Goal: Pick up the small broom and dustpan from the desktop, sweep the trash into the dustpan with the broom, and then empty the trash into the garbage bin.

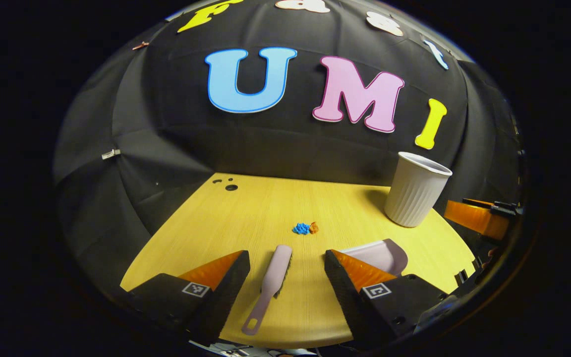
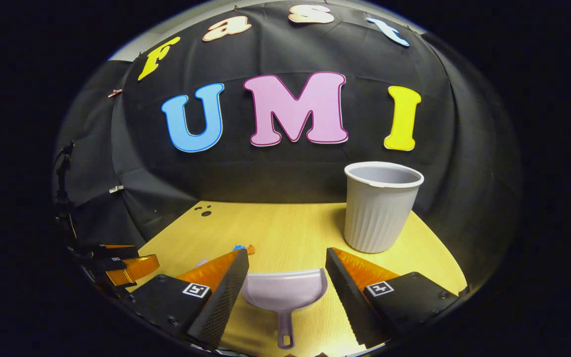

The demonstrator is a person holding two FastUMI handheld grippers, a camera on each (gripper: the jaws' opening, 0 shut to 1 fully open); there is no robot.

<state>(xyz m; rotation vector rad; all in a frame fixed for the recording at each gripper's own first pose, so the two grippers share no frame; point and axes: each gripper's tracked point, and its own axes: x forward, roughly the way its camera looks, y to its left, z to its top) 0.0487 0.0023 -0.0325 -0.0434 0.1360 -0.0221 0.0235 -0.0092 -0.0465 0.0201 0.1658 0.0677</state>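
On the table [image 1: 265,208], the small broom [image 1: 269,285] lies between the wide-spread left claw [image 1: 287,270], the dustpan [image 2: 284,292] between the wide-spread right claw [image 2: 285,270], both short of the garbage bin [image 2: 380,208].

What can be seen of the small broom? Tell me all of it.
The small broom lies flat on the yellow wooden desktop, between the open fingers of the left gripper, which do not touch it. It looks like pale pinkish plastic: a wider head pointing toward the trash, with short bristles along one edge, tapering to a slim handle that ends in a hanging hole nearest the camera. Nothing rests on it. The dustpan lies apart, beside it.
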